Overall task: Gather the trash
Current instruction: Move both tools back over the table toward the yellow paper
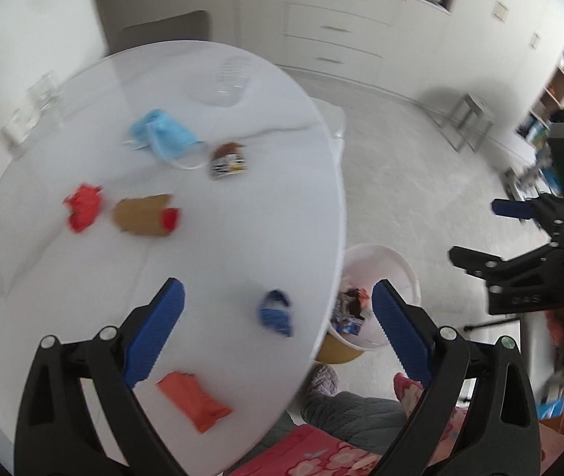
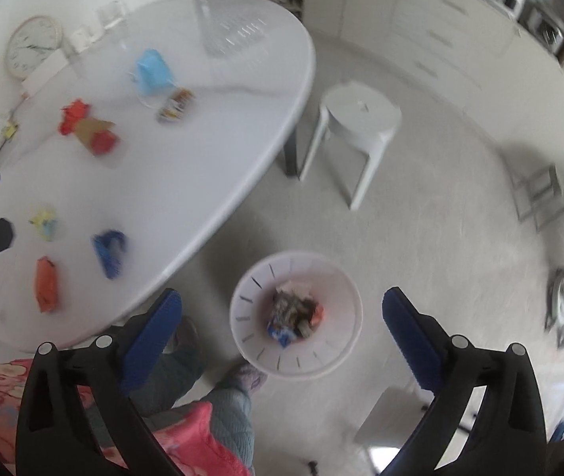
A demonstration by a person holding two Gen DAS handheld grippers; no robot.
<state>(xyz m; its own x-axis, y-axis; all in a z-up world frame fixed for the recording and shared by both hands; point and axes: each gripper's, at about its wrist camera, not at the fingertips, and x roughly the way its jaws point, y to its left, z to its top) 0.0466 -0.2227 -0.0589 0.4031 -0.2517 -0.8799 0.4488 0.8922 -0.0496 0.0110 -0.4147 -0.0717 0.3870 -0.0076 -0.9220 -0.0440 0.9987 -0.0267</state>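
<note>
Over the white round table [image 1: 242,218] my left gripper [image 1: 278,329] stands open, nothing between its blue pads. On the table lie a blue crumpled wrapper [image 1: 276,313], an orange packet [image 1: 194,398], a red crumpled piece [image 1: 83,206], a brown paper piece with a red end [image 1: 145,214], a printed snack wrapper [image 1: 228,160] and a blue face mask [image 1: 163,135]. A yellow scrap [image 2: 44,222] shows in the right wrist view. My right gripper [image 2: 282,317] hangs open and empty above the white bin [image 2: 341,317] on the floor, which holds several wrappers.
A white stool [image 2: 361,119] stands on the floor past the table's edge. A clock [image 2: 34,47] and a clear plastic container [image 1: 230,79] are at the table's far side. The person's quilted legs and slippers [image 2: 250,377] are beside the bin. Cabinets line the far wall.
</note>
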